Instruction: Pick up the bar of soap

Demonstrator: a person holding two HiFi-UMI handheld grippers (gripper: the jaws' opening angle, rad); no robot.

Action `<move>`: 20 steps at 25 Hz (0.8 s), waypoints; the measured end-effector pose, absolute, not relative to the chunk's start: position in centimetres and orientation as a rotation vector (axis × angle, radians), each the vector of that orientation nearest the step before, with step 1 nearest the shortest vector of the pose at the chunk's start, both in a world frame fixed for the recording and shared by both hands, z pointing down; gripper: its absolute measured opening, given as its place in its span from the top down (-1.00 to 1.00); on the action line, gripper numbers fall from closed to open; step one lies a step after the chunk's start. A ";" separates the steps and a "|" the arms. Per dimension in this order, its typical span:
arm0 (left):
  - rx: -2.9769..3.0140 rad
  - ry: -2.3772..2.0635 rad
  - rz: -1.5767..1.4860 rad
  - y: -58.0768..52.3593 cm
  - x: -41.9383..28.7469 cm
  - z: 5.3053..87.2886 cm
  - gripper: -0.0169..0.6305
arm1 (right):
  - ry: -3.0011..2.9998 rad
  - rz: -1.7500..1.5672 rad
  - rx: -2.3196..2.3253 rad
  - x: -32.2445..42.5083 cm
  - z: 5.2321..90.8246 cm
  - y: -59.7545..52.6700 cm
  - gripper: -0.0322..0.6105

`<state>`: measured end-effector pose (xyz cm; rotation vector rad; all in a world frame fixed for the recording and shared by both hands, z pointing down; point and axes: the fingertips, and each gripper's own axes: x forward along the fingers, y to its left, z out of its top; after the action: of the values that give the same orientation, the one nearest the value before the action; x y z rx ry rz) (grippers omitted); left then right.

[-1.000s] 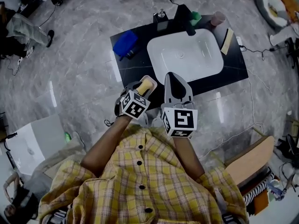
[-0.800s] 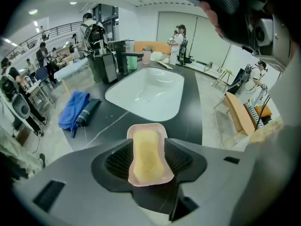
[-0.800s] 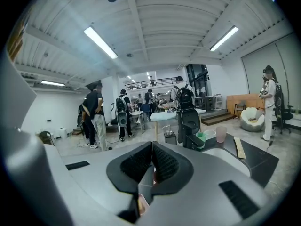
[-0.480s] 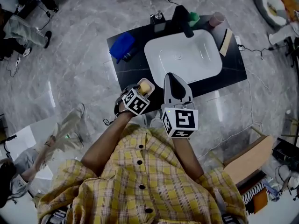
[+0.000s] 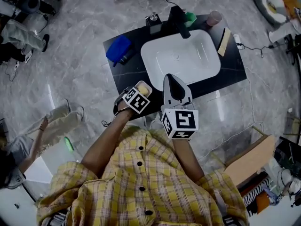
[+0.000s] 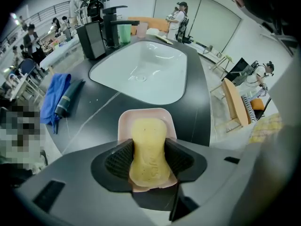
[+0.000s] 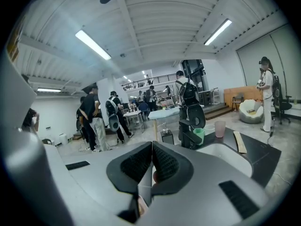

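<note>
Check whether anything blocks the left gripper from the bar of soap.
Nothing visible does. The bar of soap lies right between the left gripper's fingers, resting in its pink soap dish. The fingers flank it closely on both sides, with nothing else between them.

Counter (image 5: pixel 232 68) front bare — faucet (image 5: pixel 178 19) blocks back edge; blue cloth (image 5: pixel 117 48) left.

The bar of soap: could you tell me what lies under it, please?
A pink soap dish lies under the bar of soap; its rim shows, its middle is covered.
</note>
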<state>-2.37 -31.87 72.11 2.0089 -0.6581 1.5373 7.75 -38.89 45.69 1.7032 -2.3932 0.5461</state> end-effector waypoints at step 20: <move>2.094 -0.826 1.419 -32.4 -2.8 67.6 0.32 | -2.403 0.535 1.613 7.0 45.9 -36.8 0.83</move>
<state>-2.75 -32.41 67.57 2.0939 -0.8257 1.4191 7.01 -36.78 45.92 1.6129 -2.4028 0.5349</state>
